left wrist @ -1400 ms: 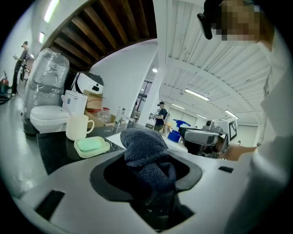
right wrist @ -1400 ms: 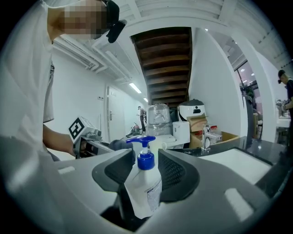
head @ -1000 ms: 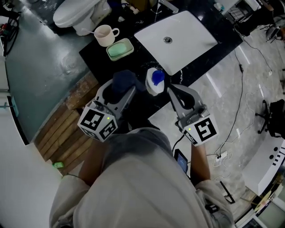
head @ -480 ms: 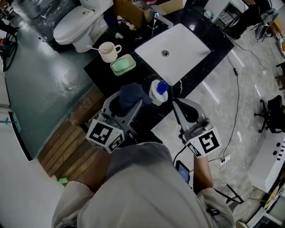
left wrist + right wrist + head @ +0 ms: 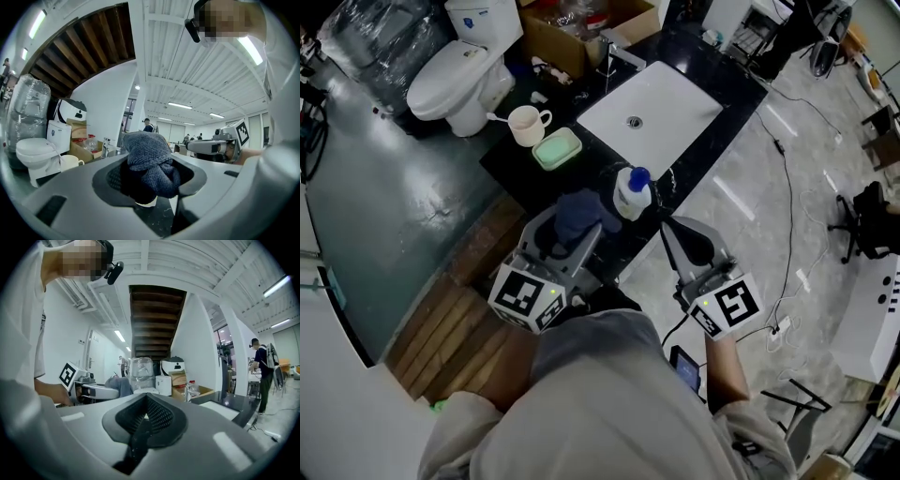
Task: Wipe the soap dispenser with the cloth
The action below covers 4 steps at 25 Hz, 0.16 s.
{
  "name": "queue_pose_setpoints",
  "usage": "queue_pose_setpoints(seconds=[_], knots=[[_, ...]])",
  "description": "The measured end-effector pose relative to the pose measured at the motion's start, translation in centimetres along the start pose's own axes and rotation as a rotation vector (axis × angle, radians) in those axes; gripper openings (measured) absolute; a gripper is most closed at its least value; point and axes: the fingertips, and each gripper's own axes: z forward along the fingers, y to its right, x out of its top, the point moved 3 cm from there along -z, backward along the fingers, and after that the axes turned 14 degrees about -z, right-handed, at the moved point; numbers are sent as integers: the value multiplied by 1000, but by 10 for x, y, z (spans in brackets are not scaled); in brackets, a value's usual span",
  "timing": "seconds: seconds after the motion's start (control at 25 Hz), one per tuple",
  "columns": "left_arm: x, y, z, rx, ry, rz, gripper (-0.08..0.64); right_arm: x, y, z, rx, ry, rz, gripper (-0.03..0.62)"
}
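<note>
The room was a big workshop with a shiny green floor and a pale stone floor with cables on it. A white toilet (image 5: 455, 75) stood at the back, next to an open cardboard box (image 5: 581, 28). In the middle was a black counter (image 5: 511, 169) with a white sink (image 5: 652, 112) set in it. A cup (image 5: 525, 124) and a green soap dish (image 5: 557, 148) sat on the counter to the left of the sink. Wooden boards (image 5: 455, 314) lay on the floor beside it.

The soap dispenser (image 5: 632, 194) stood at the front edge of the counter, near the sink's corner.

A second before, the head view showed less of the toilet and the box. The right gripper's tip had been just beside the dispenser. Now it sat a little back from it. The dispenser had not moved.

The left gripper (image 5: 565, 232) squeezed the dark blue cloth (image 5: 579, 214), bunched up between its jaws, just to the left of the dispenser. The right gripper (image 5: 667, 230) had its jaws pressed together with nothing in them.

The dispenser stood upright, so its long side ran up and down. Its blue pump top pointed up. Which way the spout faced could not be seen.
</note>
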Motion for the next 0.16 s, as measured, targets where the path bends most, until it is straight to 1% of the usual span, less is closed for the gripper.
queue_pose_setpoints(seconds=[0.16], knots=[[-8,10,-15,-32,-39,4,195,5,-21,-11,13,-12,-32,-2]])
